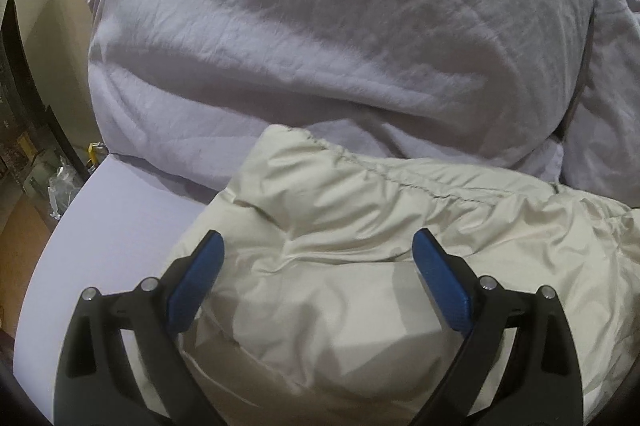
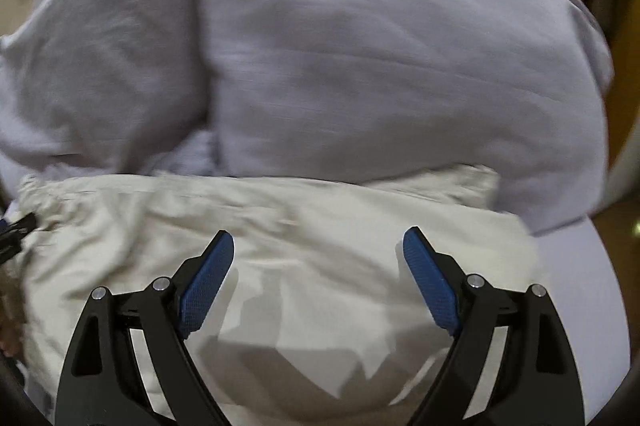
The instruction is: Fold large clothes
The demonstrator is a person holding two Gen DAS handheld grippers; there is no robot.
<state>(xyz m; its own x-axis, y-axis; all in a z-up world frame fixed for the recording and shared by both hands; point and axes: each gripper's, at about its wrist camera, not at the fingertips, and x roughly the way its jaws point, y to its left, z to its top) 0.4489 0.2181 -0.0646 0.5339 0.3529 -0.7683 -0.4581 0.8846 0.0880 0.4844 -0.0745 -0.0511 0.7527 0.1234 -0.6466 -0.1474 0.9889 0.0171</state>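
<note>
Both open hand-held grippers (image 1: 318,250) (image 2: 318,246) hover above the cream jacket (image 1: 360,226).

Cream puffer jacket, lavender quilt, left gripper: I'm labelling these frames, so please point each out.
cream puffer jacket (image 1: 360,226), left wrist view, rumpled top panel.
lavender quilt (image 1: 320,26), left wrist view, wrinkled upper surface.
left gripper (image 1: 318,244), left wrist view, midway between fingertips.

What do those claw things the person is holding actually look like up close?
Both look alike. The left gripper and the right gripper each have two black plastic fingers that curve inward, faced with blue textured pads. Small round silver pins mark the hinges. No cables, labels or sleeves show in either view.
</note>
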